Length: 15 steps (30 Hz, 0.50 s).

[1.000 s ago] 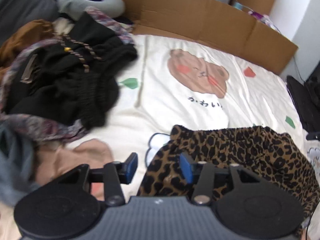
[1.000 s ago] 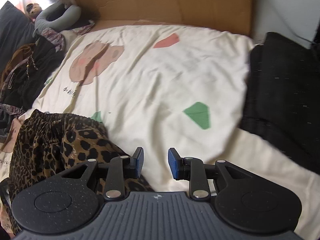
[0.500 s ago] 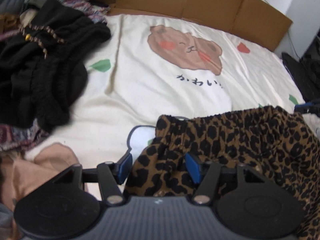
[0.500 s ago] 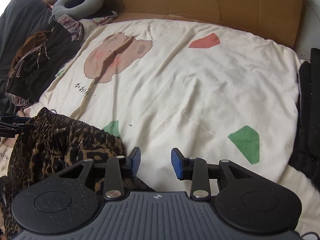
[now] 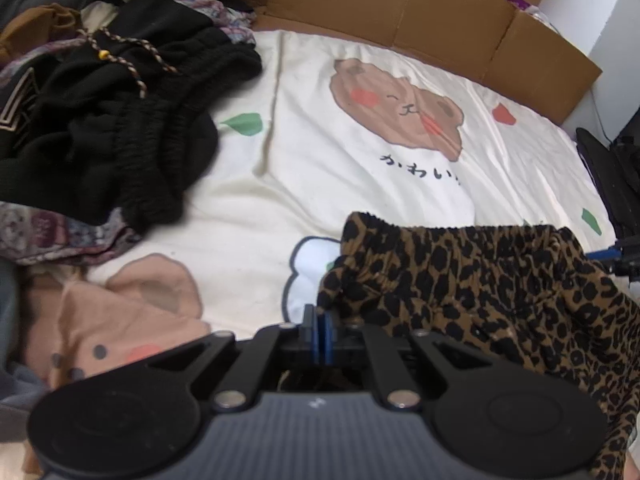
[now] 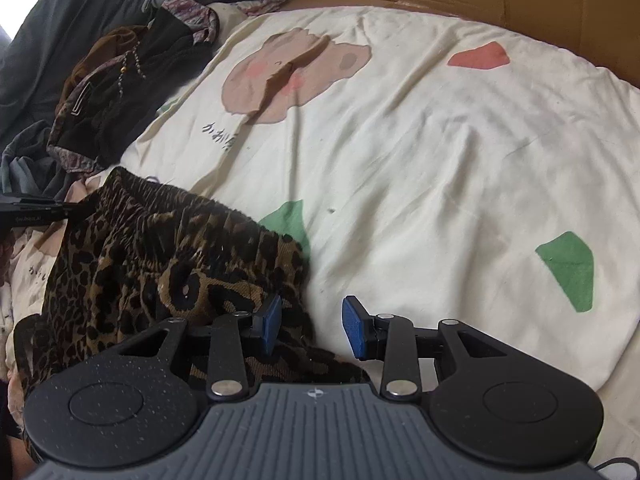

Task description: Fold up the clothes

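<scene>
Leopard-print garment [image 5: 480, 280] pinched by left gripper [image 5: 320, 334] (right gripper [image 6: 312, 330] open).

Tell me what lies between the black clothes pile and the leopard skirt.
In the left wrist view, only printed bedsheet separates the black pile from the leopard skirt.

Soft, even daylight fills both my views, brightest at the right wrist view's blown-out upper left corner. Fisheye distortion bends the cardboard wall [image 5: 452, 20] and darkens the corners; the black clothes pile [image 5: 120, 132] smears slightly, shadows staying faint.
</scene>
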Tool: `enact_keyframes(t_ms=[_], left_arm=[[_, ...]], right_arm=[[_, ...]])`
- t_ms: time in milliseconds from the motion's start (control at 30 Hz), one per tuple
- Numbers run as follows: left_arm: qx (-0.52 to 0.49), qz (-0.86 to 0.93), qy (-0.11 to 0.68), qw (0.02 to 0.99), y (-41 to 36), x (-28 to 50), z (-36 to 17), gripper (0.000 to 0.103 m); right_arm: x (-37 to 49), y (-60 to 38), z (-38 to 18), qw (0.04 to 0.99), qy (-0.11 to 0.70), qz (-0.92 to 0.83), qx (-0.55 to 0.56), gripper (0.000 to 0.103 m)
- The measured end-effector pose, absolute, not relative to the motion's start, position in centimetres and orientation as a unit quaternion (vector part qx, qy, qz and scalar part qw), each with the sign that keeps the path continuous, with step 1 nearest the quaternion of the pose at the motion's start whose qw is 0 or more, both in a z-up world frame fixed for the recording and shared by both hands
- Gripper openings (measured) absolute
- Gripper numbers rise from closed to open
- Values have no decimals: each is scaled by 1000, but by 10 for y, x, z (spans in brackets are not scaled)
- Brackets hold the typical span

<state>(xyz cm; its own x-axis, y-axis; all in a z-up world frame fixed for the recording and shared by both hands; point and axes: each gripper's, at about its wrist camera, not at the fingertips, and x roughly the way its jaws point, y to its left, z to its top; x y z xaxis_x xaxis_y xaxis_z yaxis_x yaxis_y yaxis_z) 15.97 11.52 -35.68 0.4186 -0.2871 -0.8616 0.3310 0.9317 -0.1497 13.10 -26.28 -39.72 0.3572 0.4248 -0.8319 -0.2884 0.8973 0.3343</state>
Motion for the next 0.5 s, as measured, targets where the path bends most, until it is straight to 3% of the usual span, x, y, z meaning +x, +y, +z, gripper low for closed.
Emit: enact_keyframes(t_ms=[500], left_arm=[[18, -181, 511, 840, 121, 156, -357, 3]], right_arm=[[125, -236, -399, 800, 524, 289, 34, 41]])
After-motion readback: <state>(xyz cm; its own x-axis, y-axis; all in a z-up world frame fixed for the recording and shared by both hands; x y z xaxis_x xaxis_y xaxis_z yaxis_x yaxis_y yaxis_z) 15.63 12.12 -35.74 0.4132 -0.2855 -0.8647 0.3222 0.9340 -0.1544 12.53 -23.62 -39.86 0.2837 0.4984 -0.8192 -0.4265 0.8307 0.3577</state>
